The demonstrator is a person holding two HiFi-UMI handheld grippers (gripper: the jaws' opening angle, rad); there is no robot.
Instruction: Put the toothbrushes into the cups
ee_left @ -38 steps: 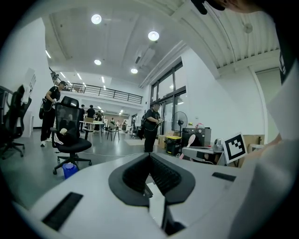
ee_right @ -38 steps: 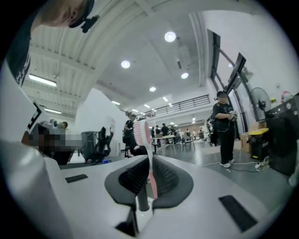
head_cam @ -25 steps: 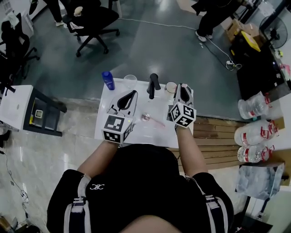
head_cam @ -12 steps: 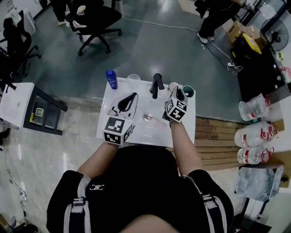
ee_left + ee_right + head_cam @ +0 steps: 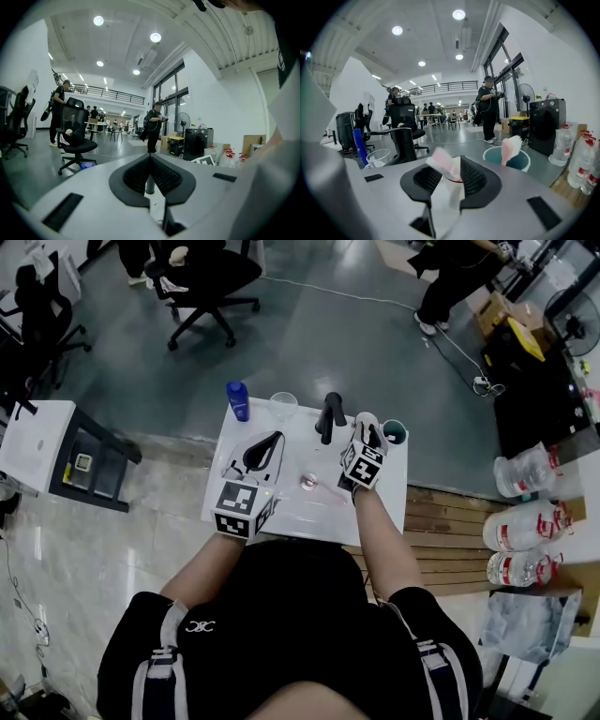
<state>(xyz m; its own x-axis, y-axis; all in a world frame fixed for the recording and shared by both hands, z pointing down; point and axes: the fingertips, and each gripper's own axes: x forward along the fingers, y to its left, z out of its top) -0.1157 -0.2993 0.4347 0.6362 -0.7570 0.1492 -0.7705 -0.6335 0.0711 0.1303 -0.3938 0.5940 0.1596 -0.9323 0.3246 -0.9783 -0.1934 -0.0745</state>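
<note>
In the right gripper view a pink toothbrush leans tilted between the jaws of my right gripper, its head above a white cup with a red rim. The jaws have just been opening and stand apart around it; its handle is hidden. Behind, a teal cup holds another pink toothbrush. In the head view my right gripper covers the white cup beside the teal cup. A further pink toothbrush lies flat on the white table. My left gripper is shut and holds nothing.
Along the table's far edge stand a blue bottle, a clear cup and a black upright object. A small round shiny thing lies mid-table. Office chairs and water bottles surround the table.
My right gripper has come down and moved left over the white cup, which it now hides in the head view. The left gripper has barely shifted.
</note>
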